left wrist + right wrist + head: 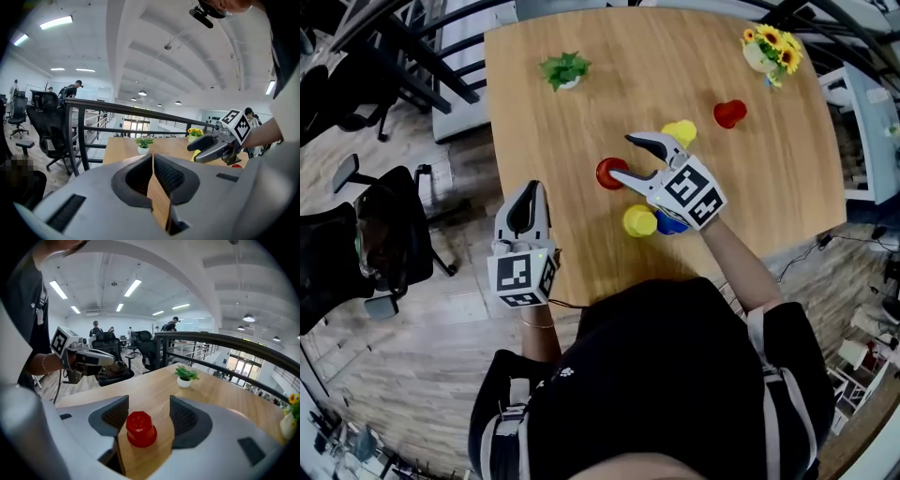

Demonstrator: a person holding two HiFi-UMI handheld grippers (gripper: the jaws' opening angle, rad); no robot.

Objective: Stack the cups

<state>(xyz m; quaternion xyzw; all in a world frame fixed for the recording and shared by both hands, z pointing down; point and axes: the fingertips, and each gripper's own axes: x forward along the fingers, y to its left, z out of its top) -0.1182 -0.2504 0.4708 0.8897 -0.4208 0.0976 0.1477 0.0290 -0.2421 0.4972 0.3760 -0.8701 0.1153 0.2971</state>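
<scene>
We hold the left gripper (528, 190) at the near left edge of the table (544, 131), its jaws pressed together on nothing. A yellow cup (639, 221) sits just beside a blue cup (669, 226). Our right gripper (622, 159) stands spread around an upturned red cup (608, 172) without touching it. Beyond are a second yellow cup (680, 132) and a second red cup (730, 113).

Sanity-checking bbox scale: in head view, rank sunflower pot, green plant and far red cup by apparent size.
Largest: sunflower pot.
Then: green plant, only slightly smaller, so that pair is close.
Smallest: far red cup, clearly.
</scene>
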